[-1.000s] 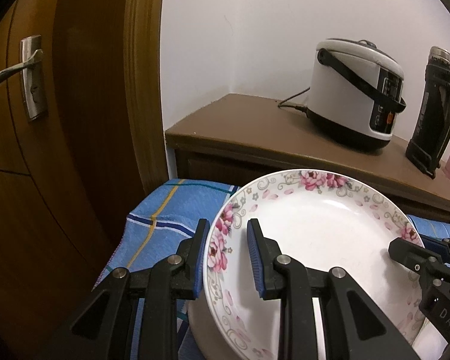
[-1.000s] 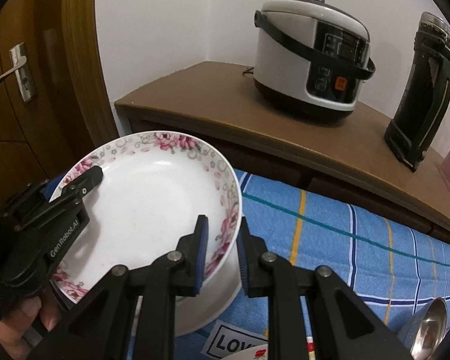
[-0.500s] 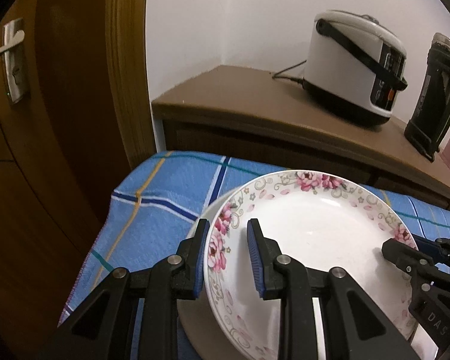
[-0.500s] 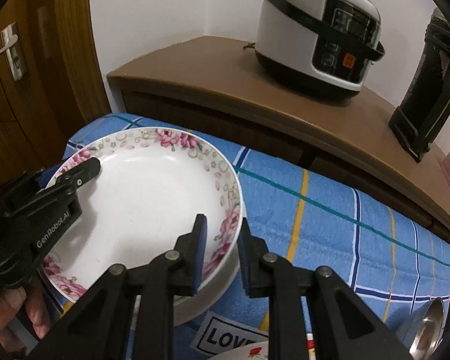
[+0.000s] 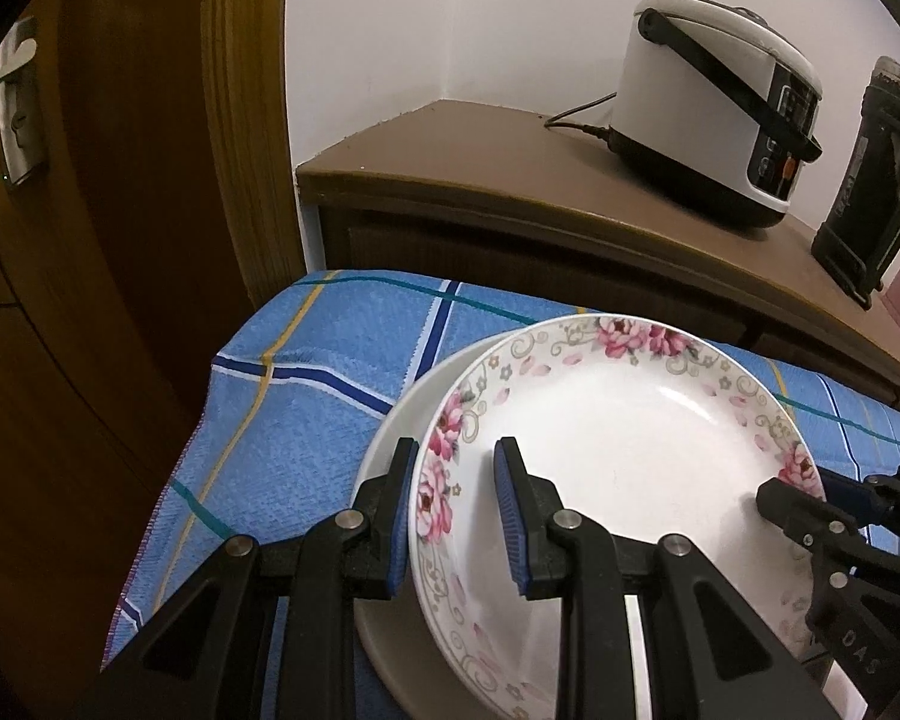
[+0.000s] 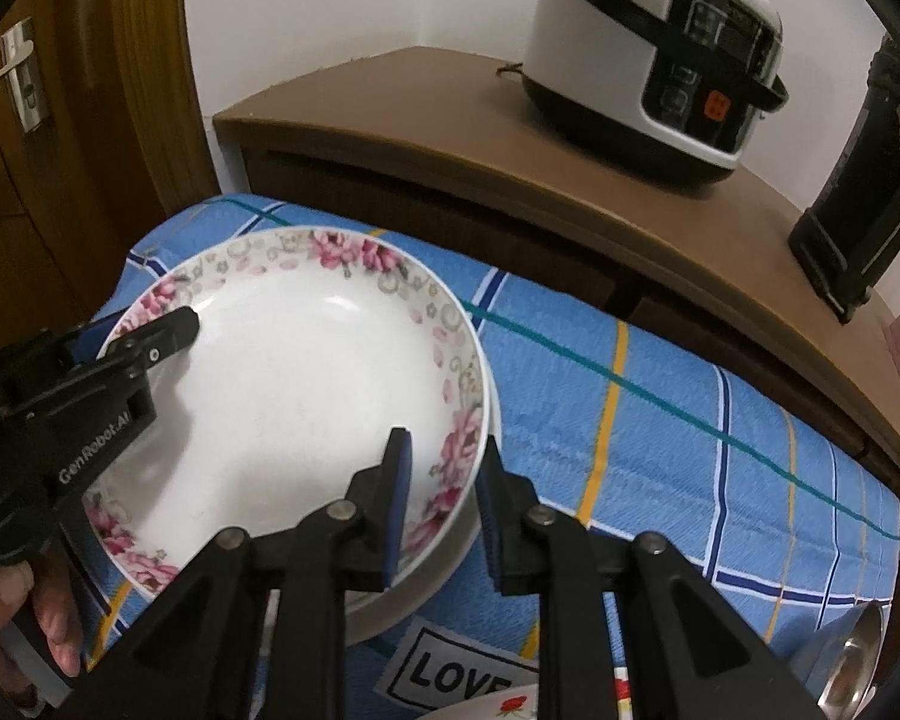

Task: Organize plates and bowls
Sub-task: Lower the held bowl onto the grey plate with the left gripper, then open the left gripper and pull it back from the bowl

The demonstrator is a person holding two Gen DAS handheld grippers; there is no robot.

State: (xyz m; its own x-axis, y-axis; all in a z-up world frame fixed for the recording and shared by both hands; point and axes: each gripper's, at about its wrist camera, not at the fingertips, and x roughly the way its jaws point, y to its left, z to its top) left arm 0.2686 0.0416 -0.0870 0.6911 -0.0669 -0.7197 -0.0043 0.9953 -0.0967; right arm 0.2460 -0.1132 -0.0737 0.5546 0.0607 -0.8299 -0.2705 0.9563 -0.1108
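Two grippers straddle one floral plate at opposite rims: the left gripper at the plate's 9 o'clock, the right gripper at its 3 o'clock, seen from the holder's side. The plate sits on, or just above, a plain white dish on the blue checked cloth; whether they touch all round I cannot tell. Left fingers are narrow, clamped on the rim. Right fingers are also narrow, the rim between them, but a small gap shows at the outer pad, so that grip looks slack.

By my reading the stacking is nearly done and what remains is letting go and backing both tools out along their own lines, toward 6 o'clock.

Room is tight at 12 o'clock, where the cabinet edge rises; the cloth's corner drops off at 9 o'clock. Open cloth lies at 3 o'clock.
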